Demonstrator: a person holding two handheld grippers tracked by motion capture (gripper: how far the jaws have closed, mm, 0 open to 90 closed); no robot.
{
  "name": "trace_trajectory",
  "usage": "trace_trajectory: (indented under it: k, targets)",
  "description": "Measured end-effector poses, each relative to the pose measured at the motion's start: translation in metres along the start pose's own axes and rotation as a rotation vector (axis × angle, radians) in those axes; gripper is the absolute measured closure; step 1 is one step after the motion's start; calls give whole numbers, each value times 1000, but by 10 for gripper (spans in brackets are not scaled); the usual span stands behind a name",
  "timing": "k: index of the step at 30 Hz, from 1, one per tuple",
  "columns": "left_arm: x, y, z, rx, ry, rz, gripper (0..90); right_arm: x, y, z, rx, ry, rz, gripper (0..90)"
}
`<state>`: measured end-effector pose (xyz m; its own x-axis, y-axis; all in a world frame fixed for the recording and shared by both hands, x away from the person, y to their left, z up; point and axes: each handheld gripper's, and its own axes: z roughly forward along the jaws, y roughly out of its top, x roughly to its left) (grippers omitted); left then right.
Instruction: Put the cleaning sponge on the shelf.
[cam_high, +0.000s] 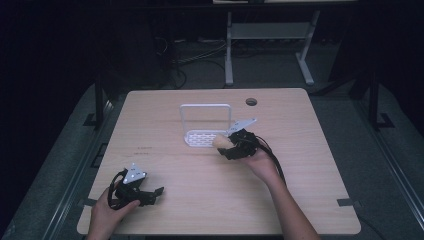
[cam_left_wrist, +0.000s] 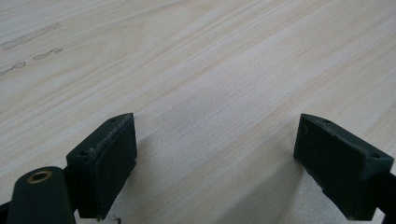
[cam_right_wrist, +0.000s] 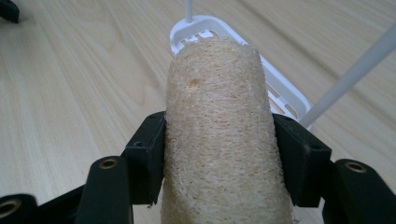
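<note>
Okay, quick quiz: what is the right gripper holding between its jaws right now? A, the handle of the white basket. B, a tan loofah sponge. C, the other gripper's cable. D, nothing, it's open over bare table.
B: in the right gripper view the right gripper has both black jaws pressed against the sides of the tan loofah sponge, with the white basket beyond it.

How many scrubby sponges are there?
1. The loofah sponge is pinched in the right gripper, just beside the white rack. The left gripper holds nothing.
</note>
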<state>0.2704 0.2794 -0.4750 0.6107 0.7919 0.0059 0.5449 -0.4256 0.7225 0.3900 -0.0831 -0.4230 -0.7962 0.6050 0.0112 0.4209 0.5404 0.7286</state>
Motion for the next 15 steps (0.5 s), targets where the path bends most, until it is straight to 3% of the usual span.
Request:
trace_trajectory:
  k: [15]
  targets:
    - [0, 0, 0, 0, 0, 0, 127, 4, 21, 24, -12, -12, 15, 400]
